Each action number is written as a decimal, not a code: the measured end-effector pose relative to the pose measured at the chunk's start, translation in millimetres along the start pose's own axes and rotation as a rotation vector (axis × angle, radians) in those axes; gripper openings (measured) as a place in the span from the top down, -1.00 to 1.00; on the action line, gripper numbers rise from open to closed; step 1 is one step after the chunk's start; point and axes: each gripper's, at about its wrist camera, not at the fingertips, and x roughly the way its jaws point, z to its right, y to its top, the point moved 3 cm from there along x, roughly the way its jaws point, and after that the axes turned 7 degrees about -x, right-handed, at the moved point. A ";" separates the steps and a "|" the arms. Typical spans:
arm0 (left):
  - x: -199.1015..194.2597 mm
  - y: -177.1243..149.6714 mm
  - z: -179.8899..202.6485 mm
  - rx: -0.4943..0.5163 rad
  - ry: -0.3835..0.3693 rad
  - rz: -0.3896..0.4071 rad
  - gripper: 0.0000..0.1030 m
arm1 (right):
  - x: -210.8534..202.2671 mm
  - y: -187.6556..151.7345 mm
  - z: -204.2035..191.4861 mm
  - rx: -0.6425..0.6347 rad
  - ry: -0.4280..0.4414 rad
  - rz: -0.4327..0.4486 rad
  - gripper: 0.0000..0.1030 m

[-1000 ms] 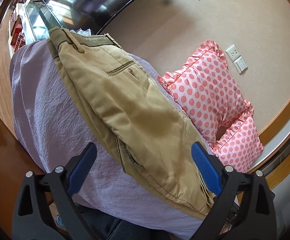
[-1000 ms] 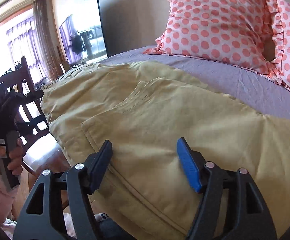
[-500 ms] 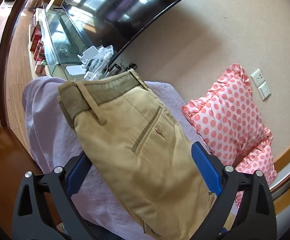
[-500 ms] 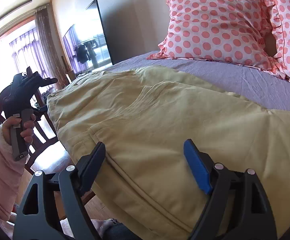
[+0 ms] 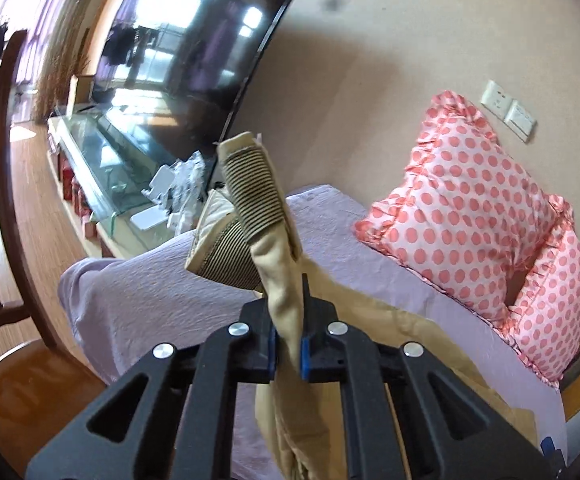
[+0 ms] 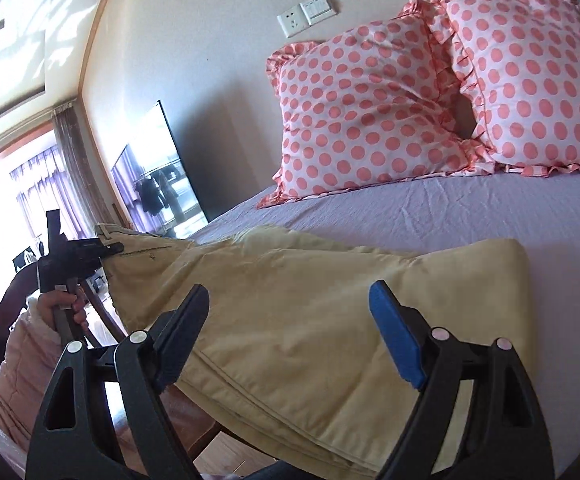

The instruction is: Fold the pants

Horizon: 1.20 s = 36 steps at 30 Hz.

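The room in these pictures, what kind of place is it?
Most likely a bedroom at home: a bed with a lilac sheet, two dotted pillows against the wall, and a large television on a glass stand.

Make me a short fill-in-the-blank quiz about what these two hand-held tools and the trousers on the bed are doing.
1. The left gripper has its fingers ____ on the pants.
2. The right gripper hovers over the pants with its fingers ____.
3. The pants lie on a ____ bedsheet.
4. The two pillows carry a pattern of pink ____.

Missing words: shut; open; purple; dots
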 end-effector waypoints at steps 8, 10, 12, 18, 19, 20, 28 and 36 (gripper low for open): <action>-45.0 -80.5 224.0 0.415 -0.490 -0.147 0.94 | -62.3 -9.7 73.2 0.185 -0.175 0.099 -0.63; -50.9 -128.6 264.1 0.497 -0.612 -0.248 0.94 | -79.3 -14.8 88.4 0.234 -0.212 0.120 -0.64; -48.8 -186.1 290.8 0.592 -0.678 -0.364 0.95 | -94.4 -21.0 105.0 0.288 -0.250 0.135 -0.64; -28.3 -278.4 299.1 0.675 -0.702 -0.585 0.96 | -121.0 -32.3 137.4 0.387 -0.309 0.139 -0.66; -32.0 -275.4 300.5 0.667 -0.708 -0.562 0.96 | -122.0 -31.7 139.4 0.388 -0.308 0.141 -0.67; -36.7 -269.6 301.4 0.657 -0.719 -0.539 0.96 | -122.0 -30.9 140.0 0.390 -0.303 0.142 -0.67; -46.5 -309.1 292.5 0.768 -0.706 -0.606 0.88 | -87.3 -17.7 140.5 0.476 -0.112 0.075 -0.70; -79.7 -226.8 245.0 0.659 -0.823 -0.535 -0.46 | -22.5 -12.8 139.0 0.398 -0.103 -0.179 -0.29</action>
